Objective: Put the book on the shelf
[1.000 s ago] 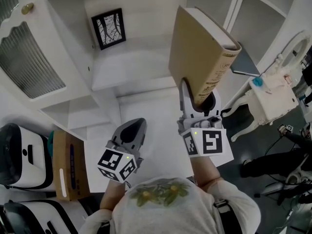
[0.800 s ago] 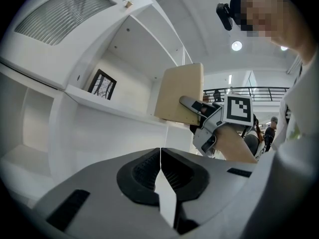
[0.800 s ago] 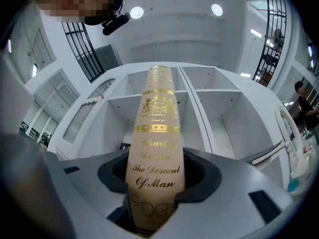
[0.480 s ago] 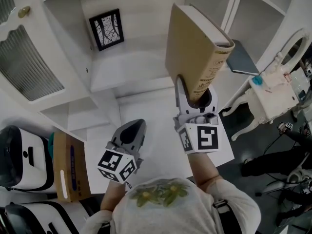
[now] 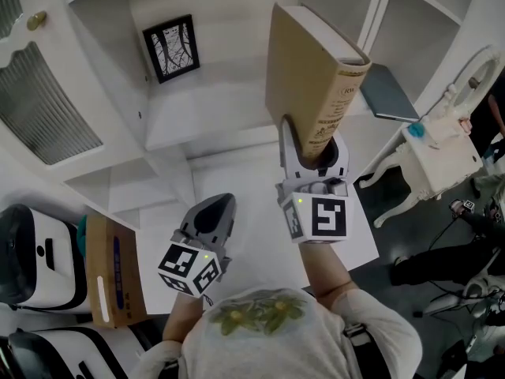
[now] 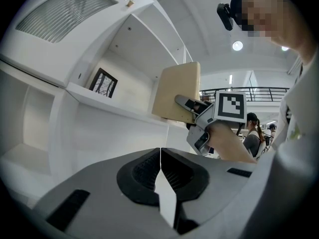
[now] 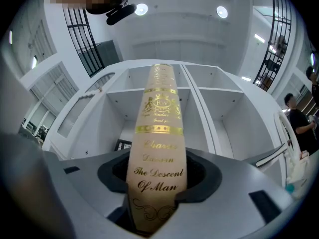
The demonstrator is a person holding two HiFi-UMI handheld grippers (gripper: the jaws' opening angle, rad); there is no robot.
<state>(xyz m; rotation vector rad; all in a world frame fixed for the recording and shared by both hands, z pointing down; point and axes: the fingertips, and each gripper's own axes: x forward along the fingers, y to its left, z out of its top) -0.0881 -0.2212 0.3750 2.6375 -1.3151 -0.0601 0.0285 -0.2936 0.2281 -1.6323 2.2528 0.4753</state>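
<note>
Where the jaws of the right gripper closed on the lower end of the book, that end was buried in the dark pads and its bottom edge could not be made out. The jaws stood wide, pinching the volume across its thickness. In the head view one grey finger lay against the near cover, and the other was hidden behind the book. The left gripper sat lower and to the left, its jaws pressed together on nothing.

The book was held up in the air, tilted, in front of the white shelf unit — resting on no board. In the right gripper view its spine covered the middle of the unit, and only a corner of the framed picture showed beside it. That picture stood at the back of the left-hand compartment. A dark flat thing lay in the right-hand compartment, too foreshortened to name.

The book had a plain tan cover, a pale page block at its top edge and a rounded spine. The spine carried gilt bands, a crest and gilt script — "Charles Darwin" faint, "The Descent of Man" clear. A cardboard box stood at the head view's lower left, well apart from both grippers.
</note>
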